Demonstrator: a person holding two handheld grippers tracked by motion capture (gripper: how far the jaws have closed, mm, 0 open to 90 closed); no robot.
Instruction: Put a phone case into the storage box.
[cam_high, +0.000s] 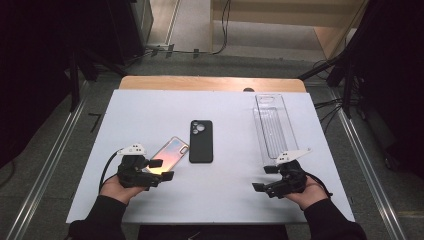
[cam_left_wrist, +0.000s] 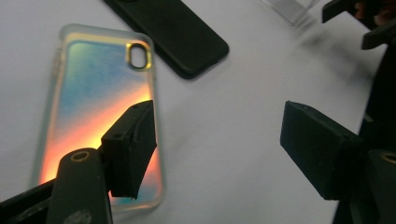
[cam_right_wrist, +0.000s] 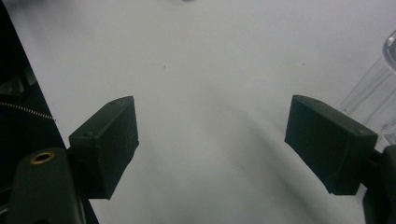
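Note:
An iridescent phone case (cam_high: 170, 151) lies face down on the white table (cam_high: 150, 115), left of centre. A black phone case (cam_high: 201, 141) lies just to its right, apart from it. My left gripper (cam_high: 161, 169) hovers open at the iridescent case's near end. In the left gripper view one jaw overlaps the iridescent case (cam_left_wrist: 93, 102); the other jaw is over bare table, and the left gripper (cam_left_wrist: 219, 149) holds nothing. The black case (cam_left_wrist: 177, 32) lies beyond. My right gripper (cam_high: 264, 178) stands open over bare table at the front right; the right gripper (cam_right_wrist: 212, 144) is empty.
A long clear plastic tray (cam_high: 272, 125) lies at the right, running toward the far edge; its near end is just beyond my right gripper, and the tray (cam_right_wrist: 378, 88) shows beside one jaw. A wooden edge (cam_high: 210, 83) borders the table's far side.

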